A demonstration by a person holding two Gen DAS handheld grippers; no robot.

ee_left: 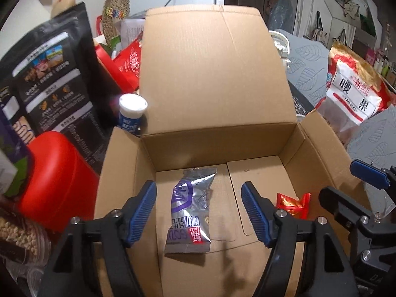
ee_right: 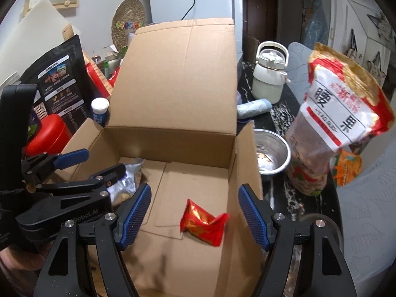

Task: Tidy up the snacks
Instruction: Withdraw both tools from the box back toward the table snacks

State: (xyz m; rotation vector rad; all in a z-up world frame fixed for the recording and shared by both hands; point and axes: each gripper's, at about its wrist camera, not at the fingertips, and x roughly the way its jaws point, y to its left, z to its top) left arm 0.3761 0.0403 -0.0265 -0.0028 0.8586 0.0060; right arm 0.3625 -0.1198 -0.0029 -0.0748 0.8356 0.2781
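Snacks, a silver packet [ee_left: 189, 210] and a red one [ee_right: 203, 225], are lying on the cardboard box [ee_left: 247, 146] floor, looking light and crinkly, so I'm hovering my left gripper [ee_left: 198, 212] and right gripper [ee_right: 194, 216] wide open and empty, planning mid-body pinches.

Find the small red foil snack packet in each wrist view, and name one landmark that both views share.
Left wrist view: the small red foil snack packet lies low right, on the box floor, partly hidden behind a blue pad.
Right wrist view: it lies low centre, in full view between the open jaws.
Shared landmark: the open brown cardboard box, its tall back flap upright.
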